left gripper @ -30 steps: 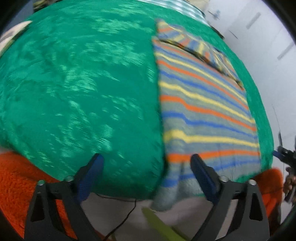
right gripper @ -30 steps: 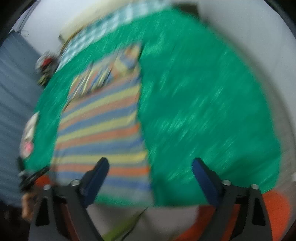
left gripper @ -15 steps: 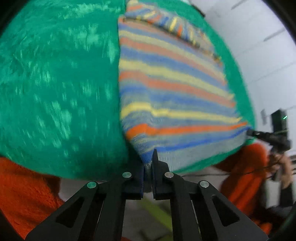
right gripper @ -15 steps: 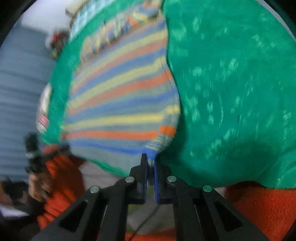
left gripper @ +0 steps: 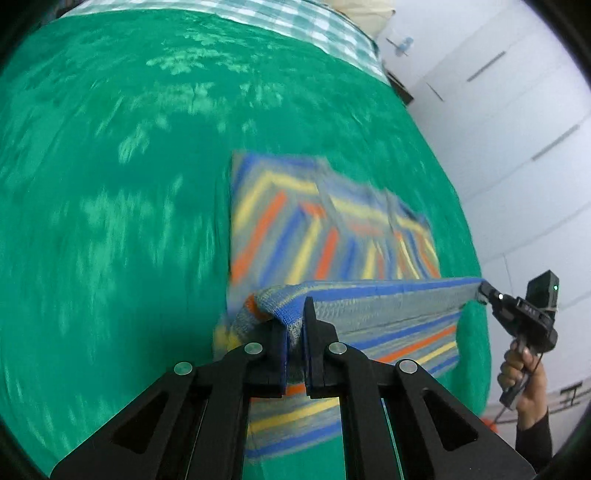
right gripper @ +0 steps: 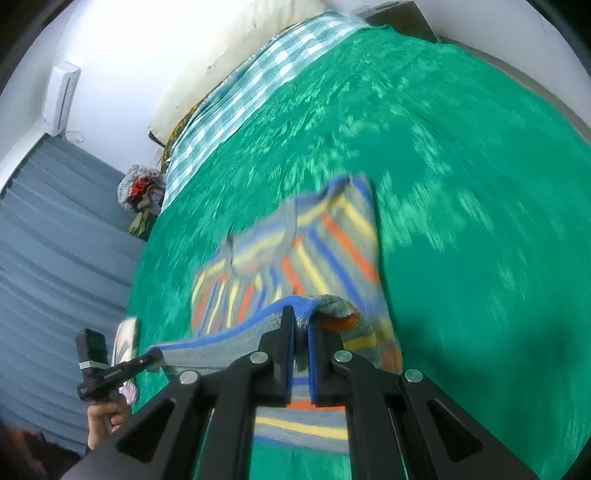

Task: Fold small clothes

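Observation:
A small striped knit sweater (left gripper: pixel 317 229), grey with blue, yellow and orange stripes, lies on a green blanket (left gripper: pixel 110 184). My left gripper (left gripper: pixel 294 332) is shut on its left hem corner. My right gripper (right gripper: pixel 302 332) is shut on its right hem corner. The hem (left gripper: pixel 388 299) is lifted and stretched taut between the two grippers, above the rest of the sweater. The right gripper also shows in the left wrist view (left gripper: pixel 484 291). The left gripper shows in the right wrist view (right gripper: pixel 153 358). The sweater's upper part (right gripper: pixel 295 251) lies flat and looks blurred.
A checked sheet (right gripper: pixel 258 77) and a pillow (left gripper: pixel 365 11) lie at the far end of the bed. White cupboards (left gripper: pixel 517 92) stand to the right. Grey curtains (right gripper: pixel 44 258) hang on the left, with an air conditioner (right gripper: pixel 61 96) above them.
Both grippers went from open to shut on the hem corners. They have since lifted the hem and carried it forward over the sweater toward the collar.

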{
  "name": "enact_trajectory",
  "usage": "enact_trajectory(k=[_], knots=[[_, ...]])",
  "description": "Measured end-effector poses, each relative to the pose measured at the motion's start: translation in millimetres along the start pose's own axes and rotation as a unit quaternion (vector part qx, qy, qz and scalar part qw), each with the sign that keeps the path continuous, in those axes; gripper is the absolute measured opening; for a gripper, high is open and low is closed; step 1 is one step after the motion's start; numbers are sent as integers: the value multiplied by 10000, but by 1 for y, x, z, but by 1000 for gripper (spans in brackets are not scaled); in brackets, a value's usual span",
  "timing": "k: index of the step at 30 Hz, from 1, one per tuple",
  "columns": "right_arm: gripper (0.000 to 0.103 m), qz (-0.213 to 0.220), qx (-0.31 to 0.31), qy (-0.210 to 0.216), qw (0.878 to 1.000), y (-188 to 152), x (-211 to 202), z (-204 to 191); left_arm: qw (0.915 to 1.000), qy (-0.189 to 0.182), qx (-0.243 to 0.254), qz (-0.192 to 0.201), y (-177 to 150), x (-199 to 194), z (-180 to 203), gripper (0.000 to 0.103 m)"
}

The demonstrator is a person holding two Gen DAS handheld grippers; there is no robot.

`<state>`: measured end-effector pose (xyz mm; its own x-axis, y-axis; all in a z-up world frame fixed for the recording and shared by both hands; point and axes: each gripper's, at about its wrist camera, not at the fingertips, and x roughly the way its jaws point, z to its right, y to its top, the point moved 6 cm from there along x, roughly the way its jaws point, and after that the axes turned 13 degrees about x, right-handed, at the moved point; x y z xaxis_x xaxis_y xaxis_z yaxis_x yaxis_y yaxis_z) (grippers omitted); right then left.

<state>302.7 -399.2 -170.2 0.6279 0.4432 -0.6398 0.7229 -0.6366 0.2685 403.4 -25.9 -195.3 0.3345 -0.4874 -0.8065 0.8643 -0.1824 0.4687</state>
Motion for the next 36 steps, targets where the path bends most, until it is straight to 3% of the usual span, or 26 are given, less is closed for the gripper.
enact_trajectory(k=[6, 8, 10, 11, 13, 15, 17, 20, 23, 24, 26, 27, 28, 29, 31, 32, 33, 34, 35, 36], knots=[[6, 33, 158, -74, 9998, 70, 52, -1, 9998, 75, -136, -120, 55, 41, -31, 6], [6, 31, 286, -68, 9996, 91, 71, 7, 9994, 241, -258, -74, 74, 56, -42, 13], [9, 113, 544, 64, 9984, 109, 90, 18, 9962, 636, -586, 51, 96, 69, -63, 60], [10, 247, 674, 141, 9973, 118, 100, 25, 9947, 732, -711, 106, 102, 72, -69, 67], [34, 575, 813, -173, 9949, 131, 107, 37, 9905, 757, -1040, 488, 116, 61, -82, 68], [40, 888, 872, -247, 9919, 138, 97, 41, 9886, 762, -1056, 752, 118, 44, -85, 72], [40, 1019, 568, -382, 9924, 137, 84, 35, 9892, 898, -747, 880, 111, 27, -80, 75], [40, 1023, -352, -704, 9916, 122, 69, 13, 9906, 1077, -43, 843, 80, 10, -53, 75], [41, 597, -1382, -683, 9862, 74, 58, -17, 9903, 788, 907, 693, 20, 5, 0, 74], [47, 450, -1598, -635, 9841, 60, 59, -22, 9874, 743, 1253, 612, -7, 6, 17, 71], [55, -107, -2241, -492, 9733, 2, 58, -29, 9823, 721, 1693, 355, -59, 13, 38, 51], [55, -361, -2440, -477, 9679, -23, 59, -25, 9822, 720, 1735, 65, -83, 23, 39, 22], [55, -595, -2613, -583, 9617, -46, 61, -14, 9828, 773, 1638, -367, -109, 36, 31, 4], [54, -747, -2710, -887, 9556, -61, 65, 2, 9839, 808, 1479, -587, -128, 42, 21, 4], [40, -1040, -2671, -1652, 9437, -85, 69, 44, 9892, 788, 1153, -447, -145, 31, 8, 3], [41, -721, -2723, -1666, 9449, -89, 54, 49, 9894, 932, 1017, -443, -150, 23, 3, 3], [45, -603, -2684, -2027, 9398, -91, 45, 56, 9893, 1082, 911, -361, -154, 13, -1, 3], [45, -548, -2473, -2317, 9392, -93, 33, 64, 9894, 1194, 782, -258, -158, 2, -2, 16], [45, -441, -2270, -2223, 9472, -95, 21, 64, 9903, 1193, 682, -193, -163, -6, 0, 30], [48, -357, -2162, -2140, 9520, -98, 12, 63, 9914, 1163, 591, -112, -168, -13, 2, 65]])
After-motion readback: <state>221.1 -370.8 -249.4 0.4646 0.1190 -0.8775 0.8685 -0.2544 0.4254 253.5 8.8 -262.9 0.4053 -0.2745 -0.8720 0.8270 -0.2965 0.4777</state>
